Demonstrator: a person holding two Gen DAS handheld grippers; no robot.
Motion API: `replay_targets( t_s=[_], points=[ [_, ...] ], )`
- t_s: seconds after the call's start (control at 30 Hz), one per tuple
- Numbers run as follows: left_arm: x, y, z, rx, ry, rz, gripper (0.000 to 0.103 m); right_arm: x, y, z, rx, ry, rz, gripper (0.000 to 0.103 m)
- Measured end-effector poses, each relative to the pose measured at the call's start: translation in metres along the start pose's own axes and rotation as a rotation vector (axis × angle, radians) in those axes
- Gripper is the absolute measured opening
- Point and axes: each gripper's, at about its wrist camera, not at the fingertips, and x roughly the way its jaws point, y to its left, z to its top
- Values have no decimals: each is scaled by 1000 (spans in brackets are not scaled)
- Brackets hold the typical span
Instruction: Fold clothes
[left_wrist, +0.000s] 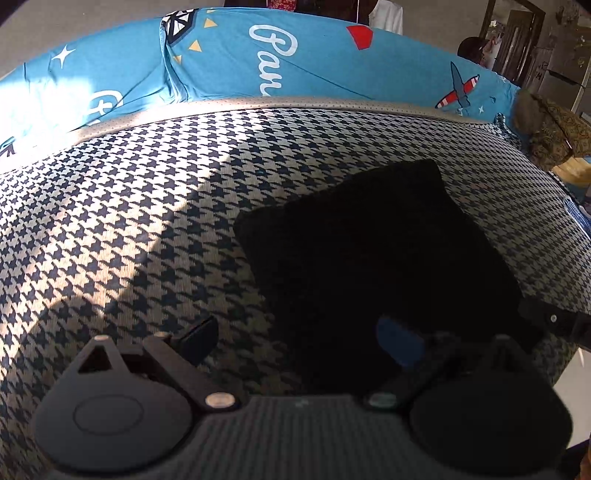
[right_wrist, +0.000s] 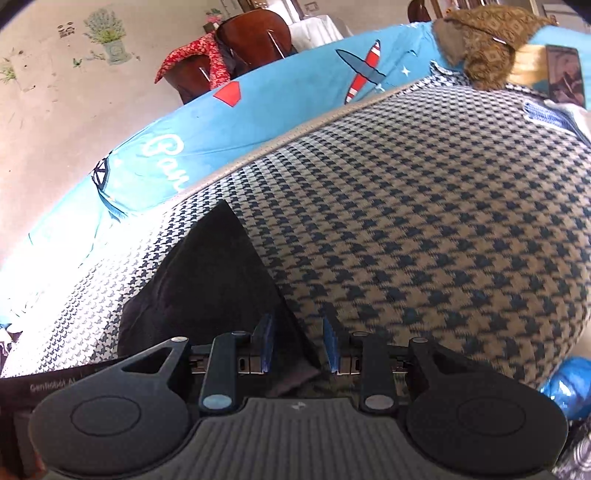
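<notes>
A black garment (left_wrist: 369, 251) lies folded into a rough rectangle on the houndstooth cover (left_wrist: 129, 221), right of the middle in the left wrist view. My left gripper (left_wrist: 299, 341) is wide open at the garment's near edge. One fingertip (left_wrist: 199, 338) is over the houndstooth and the blue pad (left_wrist: 399, 343) is over the black cloth. In the right wrist view the same garment (right_wrist: 207, 277) shows as a dark wedge at the left. My right gripper (right_wrist: 298, 345) is open with a narrow gap at the garment's near right edge. Its blue pads (right_wrist: 266, 343) hold nothing.
A bright blue printed sheet (left_wrist: 229, 62) runs along the far edge of the houndstooth cover (right_wrist: 424, 221). A brown patterned cloth (right_wrist: 487, 44) sits at the far right corner. A wooden chair with red fabric (right_wrist: 229, 59) stands behind. A blue bundle (right_wrist: 569, 384) lies low right.
</notes>
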Motion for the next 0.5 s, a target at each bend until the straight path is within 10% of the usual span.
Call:
replay_targets(
  t_s=[0.5],
  points=[
    [-2, -27, -44, 103, 20, 28, 101, 6, 5, -17, -96, -15, -198, 38]
  ],
)
